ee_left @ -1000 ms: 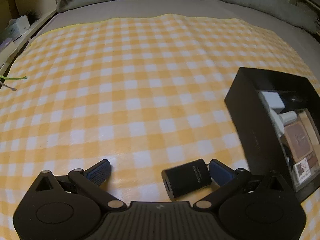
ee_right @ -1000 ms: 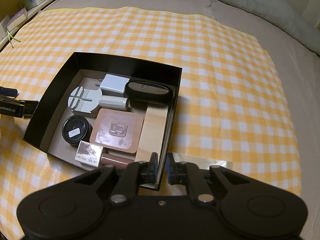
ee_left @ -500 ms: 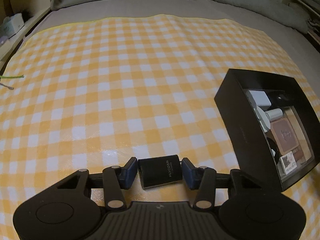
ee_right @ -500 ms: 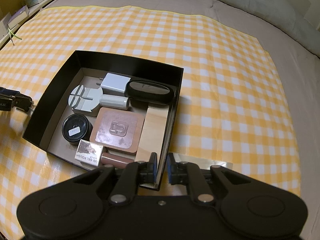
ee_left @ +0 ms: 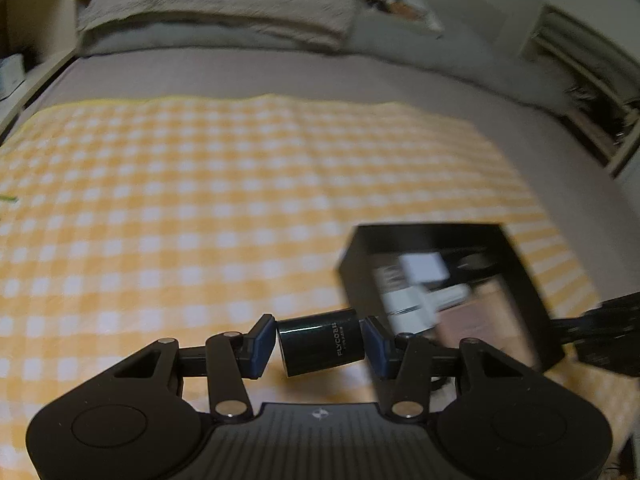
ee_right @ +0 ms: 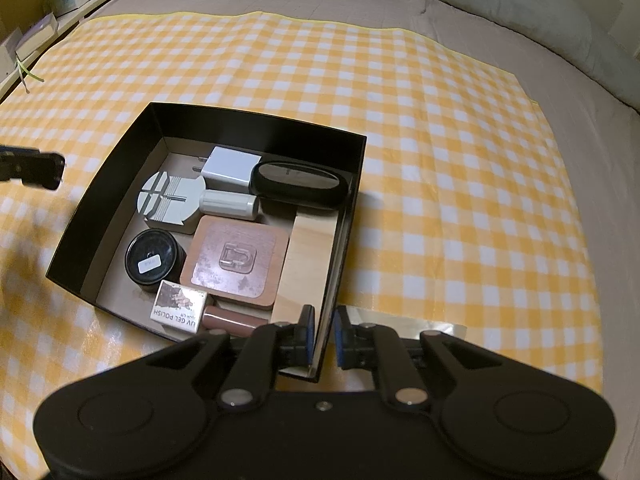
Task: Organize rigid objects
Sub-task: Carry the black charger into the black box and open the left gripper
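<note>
Left wrist view shows the small glossy black cylinder with white lettering (ee_left: 321, 342) lying crosswise between the blue pads of the left gripper (ee_left: 320, 342), its long axis running pad to pad, one flat end against each, tipped a little so its right end sits higher. The jaws are drawn in narrow and clamped on it, and it looks lifted clear of the yellow-and-white checked cloth (ee_left: 200, 208) spread over the bed, though the blur keeps me from being sure. From the cylinder, the open black cardboard box (ee_left: 532, 280) lies ahead and to the right, near; so I judge the carry must swing rightward and over the box's near-left wall. In the right wrist view the right gripper (ee_right: 322, 338) has its jaws nearly together, pinching the box's near-right wall (ee_right: 334, 280) as if to steady it. Inside, the white charger plug (ee_right: 232, 168), black oval case (ee_right: 300, 184), round black jar (ee_right: 154, 256) and brown square compact (ee_right: 236, 262) fill most of the floor; the barest patch seems to lie along the left wall, the side the left gripper is nearer.
</note>
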Available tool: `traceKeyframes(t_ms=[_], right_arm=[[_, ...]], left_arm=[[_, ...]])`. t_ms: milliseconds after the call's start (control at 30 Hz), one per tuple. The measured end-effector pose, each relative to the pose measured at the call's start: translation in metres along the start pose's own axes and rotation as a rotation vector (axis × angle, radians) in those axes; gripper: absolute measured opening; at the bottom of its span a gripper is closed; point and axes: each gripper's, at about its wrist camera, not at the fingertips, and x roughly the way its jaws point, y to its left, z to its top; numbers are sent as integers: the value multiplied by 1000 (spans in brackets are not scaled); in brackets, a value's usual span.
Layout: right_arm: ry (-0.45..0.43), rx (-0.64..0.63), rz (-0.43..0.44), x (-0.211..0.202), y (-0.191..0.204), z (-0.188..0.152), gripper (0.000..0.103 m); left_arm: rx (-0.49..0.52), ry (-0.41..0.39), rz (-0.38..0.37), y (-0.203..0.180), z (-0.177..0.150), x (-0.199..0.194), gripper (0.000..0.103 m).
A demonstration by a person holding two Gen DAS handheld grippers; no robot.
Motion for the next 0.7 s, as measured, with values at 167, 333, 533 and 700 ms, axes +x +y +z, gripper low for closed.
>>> traceKeyframes(t_ms=[167,333,533,700], right_arm=[[0,-1,0,0,0,0,10],[-2,1,1,0,0,0,10],[-9,4,7,-3,0,-1,10],[-12,2,12,-4,0,-2,10]], left_arm=[[23,-48,-66,-29,8,-12,49],[31,-69,-82,-53,20,-5,49],[50,-67,-71,-79,33,17,49],[70,-60,-30,-88,44,36,49]])
